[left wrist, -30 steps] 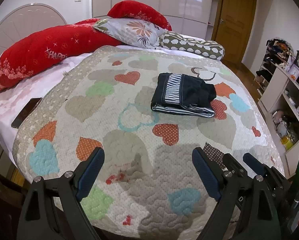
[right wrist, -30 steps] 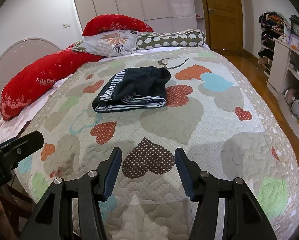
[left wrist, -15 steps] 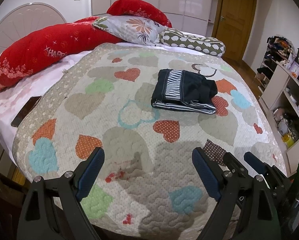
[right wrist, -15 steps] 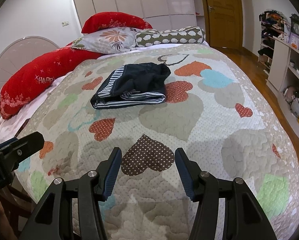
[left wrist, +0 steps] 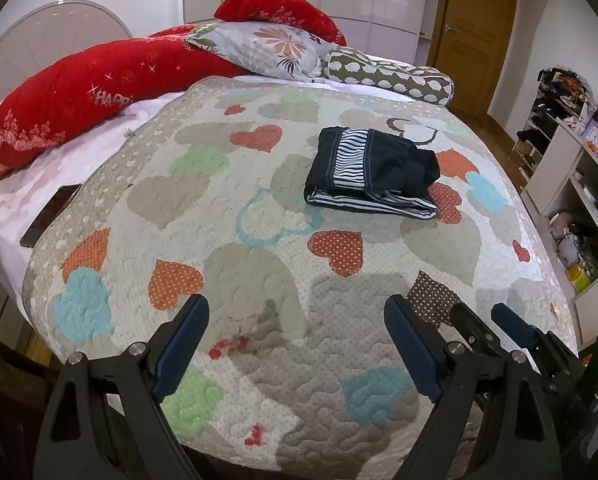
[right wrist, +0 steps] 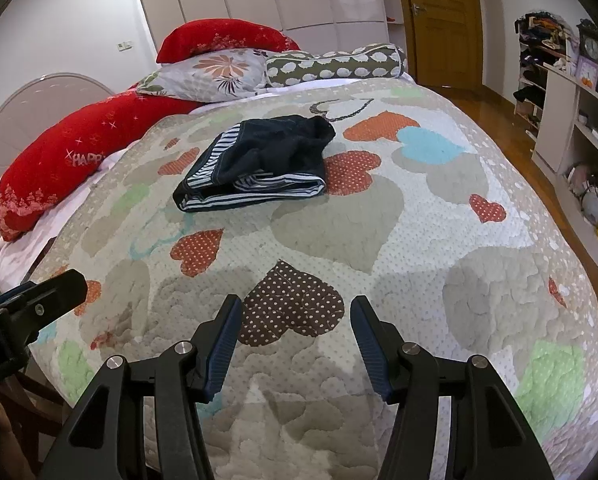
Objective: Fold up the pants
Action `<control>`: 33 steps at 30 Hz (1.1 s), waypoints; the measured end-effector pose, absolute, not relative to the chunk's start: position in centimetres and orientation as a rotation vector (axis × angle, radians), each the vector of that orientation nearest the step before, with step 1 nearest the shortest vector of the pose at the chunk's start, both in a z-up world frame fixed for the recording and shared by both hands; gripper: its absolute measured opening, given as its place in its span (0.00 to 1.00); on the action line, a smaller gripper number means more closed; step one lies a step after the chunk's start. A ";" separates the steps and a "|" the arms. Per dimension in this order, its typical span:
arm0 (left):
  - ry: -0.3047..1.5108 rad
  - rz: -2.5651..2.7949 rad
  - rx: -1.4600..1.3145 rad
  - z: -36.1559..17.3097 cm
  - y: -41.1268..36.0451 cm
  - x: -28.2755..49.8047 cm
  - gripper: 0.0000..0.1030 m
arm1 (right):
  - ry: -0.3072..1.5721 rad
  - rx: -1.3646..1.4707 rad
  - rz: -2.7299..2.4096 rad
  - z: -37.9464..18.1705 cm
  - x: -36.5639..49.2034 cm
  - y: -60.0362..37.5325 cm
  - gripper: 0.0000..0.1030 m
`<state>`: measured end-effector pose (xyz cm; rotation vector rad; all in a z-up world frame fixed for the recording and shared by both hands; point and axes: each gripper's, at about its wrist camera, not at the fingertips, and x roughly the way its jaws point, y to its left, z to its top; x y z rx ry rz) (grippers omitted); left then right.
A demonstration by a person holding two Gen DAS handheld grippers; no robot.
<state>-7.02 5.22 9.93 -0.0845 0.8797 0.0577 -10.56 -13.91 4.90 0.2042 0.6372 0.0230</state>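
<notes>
Folded pants [left wrist: 373,172] lying on a heart-patterned quilt [left wrist: 235,200] that covers the bed, placed toward the middle of the quilt and well apart from both tools. The garment forms a compact dark rectangle with a black-and-white striped band across its top face and striped layers showing along its near edge. In the left wrist view its long axis runs roughly left to right across the bed, tilted slightly so that the right end sits lower in the picture; the bunched, rounded end points right, toward the door side of the room, and the squared, striped end points left, toward the red pillow [left wrist: 79,92]. In the right wrist view [right wrist: 255,164] the same axis slants from lower left to upper right. Left gripper [left wrist: 295,344]: jaws spread wide over the near edge of the quilt, nothing between them. Right gripper [right wrist: 295,344]: jaws apart, narrower than the left, framing a brown dotted heart [right wrist: 295,304] without pinching the fabric. Floral pillow [left wrist: 259,48] and spotted bolster [left wrist: 391,76] lie at the far end.
</notes>
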 end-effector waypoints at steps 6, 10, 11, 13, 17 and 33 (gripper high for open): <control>0.887 0.055 -0.083 9.9 5.1 -7.0 0.86 | 0.641 0.196 0.027 4.7 -10.6 -13.9 0.59; 0.886 0.056 -0.083 9.9 5.1 -7.0 0.86 | 0.644 0.193 0.028 4.5 -10.6 -13.7 0.59; 0.886 0.056 -0.084 9.9 5.1 -7.0 0.86 | 0.645 0.192 0.027 4.5 -10.6 -13.7 0.59; 0.887 0.056 -0.082 9.9 5.0 -7.0 0.86 | 0.647 0.192 0.028 4.5 -10.6 -13.6 0.59; 0.885 0.056 -0.082 9.9 5.0 -6.9 0.86 | 0.648 0.192 0.027 4.5 -10.6 -13.4 0.59; 0.891 0.056 -0.087 9.4 5.1 -7.2 0.86 | 0.652 0.185 0.031 4.2 -10.6 -13.1 0.59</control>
